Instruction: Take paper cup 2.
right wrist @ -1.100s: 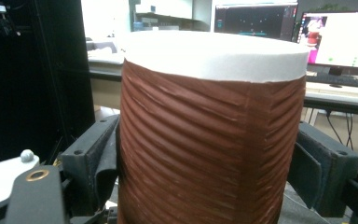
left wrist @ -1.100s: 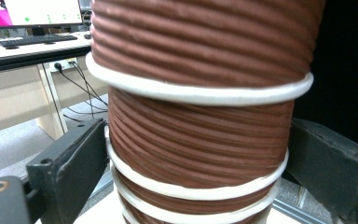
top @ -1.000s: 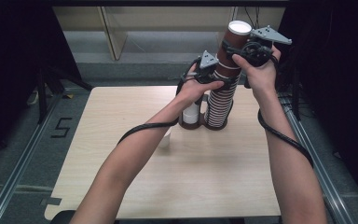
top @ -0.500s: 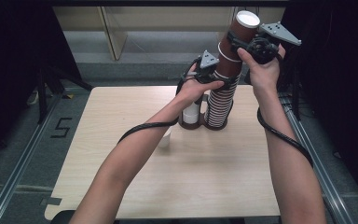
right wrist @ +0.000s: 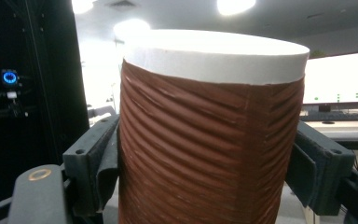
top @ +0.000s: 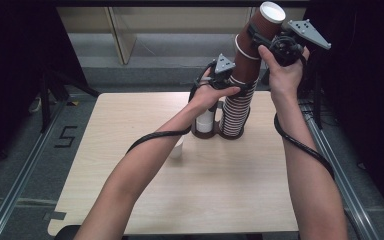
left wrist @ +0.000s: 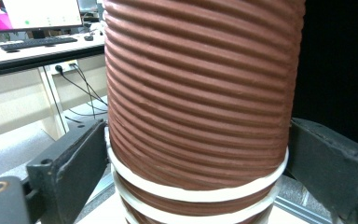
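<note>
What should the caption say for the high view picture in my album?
Right tool lifts the top brown cup while left tool steadies the cup stack.

High view: fixed cam above the person's side, looks fwd and down on the surface (top: 145, 200), far enough back to take in both forearms and floor on each side.

Left claw (left wrist: 191, 172) view: cam rides the claw, looks along its jaws, very close to the cup stack (left wrist: 200, 93); bkgd has a desk w/ monitor at upper left.

Right claw (right wrist: 209, 158) view: same mount, roughly level to slightly upward, ceiling lights visible, very close to the top cup (right wrist: 212, 135).

Shared: the high view also has the stack (top: 236, 107), top cup (top: 260, 30) and both claws (top: 228, 80) (top: 265, 42).
</note>
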A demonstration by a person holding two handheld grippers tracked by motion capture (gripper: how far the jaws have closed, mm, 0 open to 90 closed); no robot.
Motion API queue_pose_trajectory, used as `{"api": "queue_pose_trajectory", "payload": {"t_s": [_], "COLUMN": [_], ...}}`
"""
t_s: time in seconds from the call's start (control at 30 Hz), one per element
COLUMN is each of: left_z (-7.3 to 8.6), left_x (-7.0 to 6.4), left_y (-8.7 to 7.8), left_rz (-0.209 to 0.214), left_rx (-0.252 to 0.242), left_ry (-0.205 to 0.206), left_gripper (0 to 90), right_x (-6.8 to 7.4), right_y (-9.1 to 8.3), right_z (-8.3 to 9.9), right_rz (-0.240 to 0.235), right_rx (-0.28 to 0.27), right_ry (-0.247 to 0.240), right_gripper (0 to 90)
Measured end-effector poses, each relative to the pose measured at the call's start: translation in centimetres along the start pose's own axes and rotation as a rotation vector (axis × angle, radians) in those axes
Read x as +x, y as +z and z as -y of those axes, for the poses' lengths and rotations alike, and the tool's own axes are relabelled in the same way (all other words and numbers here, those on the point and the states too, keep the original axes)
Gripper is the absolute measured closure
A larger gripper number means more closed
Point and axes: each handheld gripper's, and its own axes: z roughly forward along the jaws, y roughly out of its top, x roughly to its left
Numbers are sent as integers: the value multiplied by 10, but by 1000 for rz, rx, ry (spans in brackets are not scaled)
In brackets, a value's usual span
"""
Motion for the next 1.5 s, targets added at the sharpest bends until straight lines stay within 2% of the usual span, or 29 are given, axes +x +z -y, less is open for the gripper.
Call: {"api": "queue_pose_trajectory", "payload": {"t_s": [0.13, 0.27, 0.3, 0.33, 0.37, 0.4, 0.43, 0.5, 0.53, 0.6, 0.63, 0.67, 0.7, 0.77, 0.8, 0.87, 0.9, 1.0, 1.03, 1.2, 1.23, 1.33, 1.43, 1.5], "left_z": [0, 0, 0, -1, -3, -3, -5, -6, -8, -9, -10, -10, -10, -9, -9, -7, -5, -2, -2, 3, 3, 6, 7, 9], "left_x": [0, 0, -1, -1, -2, -2, -2, -2, -4, -5, -7, -7, -8, -8, -8, -9, -8, -10, -10, -15, -15, -17, -17, -17], "left_y": [0, -1, -2, -4, -11, -11, -20, -25, -35, -40, -52, -52, -66, -78, -78, -93, -105, -123, -123, -152, -152, -168, -174, -184], "left_rz": [-1, 1, -3, -10, -11, -11, -16, -14, -12, -9, -13, -13, -15, -13, -13, -14, -21, -20, -20, -15, -15, -32, -42, -67], "left_rx": [1, 4, 2, 0, -4, -4, -7, -10, -17, -28, -34, -34, -39, -38, -38, -38, -35, -36, -36, -32, -32, -22, -20, -12], "left_ry": [3, 15, 25, 55, 79, 79, 92, 97, 110, 103, 103, 103, 112, 121, 121, 128, 132, 140, 140, 170, 170, 195, 211, 229], "left_gripper": [61, 63, 63, 65, 57, 49, 39, 29, 25, 20, 20, 20, 20, 19, 19, 19, 19, 19, 20, 20, 20, 21, 21, 21], "right_x": [1, 2, 2, 2, 4, 4, 6, 7, 8, 9, 9, 9, 9, 10, 10, 10, 12, 12, 13, 16, 16, 18, 18, 20], "right_y": [-6, -11, -11, -13, -17, -17, -19, -21, -22, -22, -25, -27, -29, -34, -34, -40, -43, -48, -51, -58, -58, -64, -69, -73], "right_z": [-9, -16, -16, -18, -20, -20, -21, -22, -23, -23, -23, -23, -23, -23, -23, -23, -23, -23, -23, -20, -20, -16, -14, -12], "right_rz": [-10, -17, -17, -17, -17, -17, -25, -33, -37, -38, -40, -40, -43, -49, -49, -53, -57, -62, -64, -72, -72, -75, -80, -86], "right_rx": [-48, -69, -69, -77, -82, -82, -90, -96, -94, -98, -100, -102, -102, -107, -107, -106, -103, -114, -111, -107, -107, -110, -110, -111], "right_ry": [21, 21, 21, 11, -15, -15, -10, -5, 2, -4, -5, -5, -6, -3, -3, -15, -5, -22, -22, -38, -38, -34, -42, -41], "right_gripper": [209, 209, 209, 209, 209, 209, 209, 209, 209, 209, 209, 209, 209, 209, 209, 209, 209, 209, 209, 209, 209, 209, 209, 209]}}
